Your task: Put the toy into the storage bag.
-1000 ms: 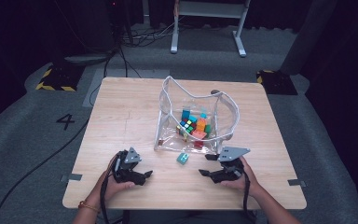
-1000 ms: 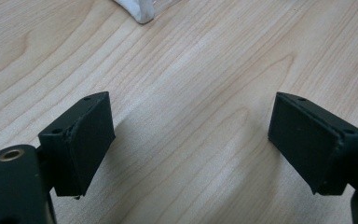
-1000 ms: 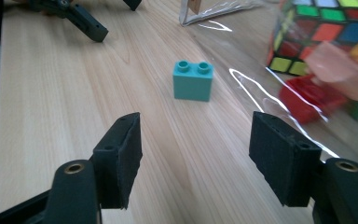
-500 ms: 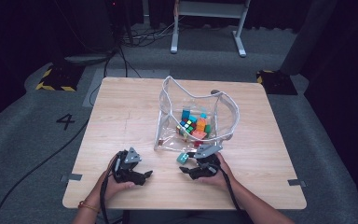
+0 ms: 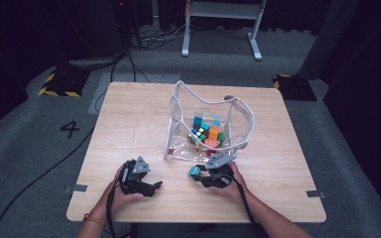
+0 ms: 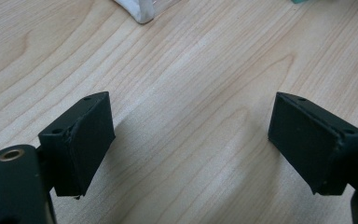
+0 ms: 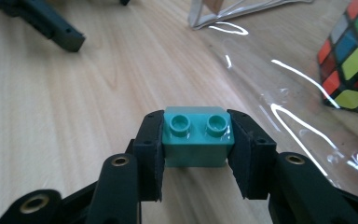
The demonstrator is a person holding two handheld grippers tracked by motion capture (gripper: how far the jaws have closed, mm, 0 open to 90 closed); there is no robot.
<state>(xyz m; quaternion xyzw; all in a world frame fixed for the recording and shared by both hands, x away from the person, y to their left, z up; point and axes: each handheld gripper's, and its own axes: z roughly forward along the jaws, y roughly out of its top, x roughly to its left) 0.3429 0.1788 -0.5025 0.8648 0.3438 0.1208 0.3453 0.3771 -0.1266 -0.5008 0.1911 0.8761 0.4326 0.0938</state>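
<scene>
I have a little teal block pinched in my right tool. The two black sides press on its flat sides, so it will not slip, and its two bumps point up. I hold it low over the wooden surface, just in front of the clear bag, because I think the block goes in there with the other toys. The bag's top stands open, so things can drop in. Inside it I can see more bright blocks and a color cube pushed against the plastic.

My left tool is spread wide with nothing in it. It rests low near the front edge of the surface, well off to the side, so it stays out of the way. It is near enough to help hold the bag if the floppy side gets in my way.
</scene>
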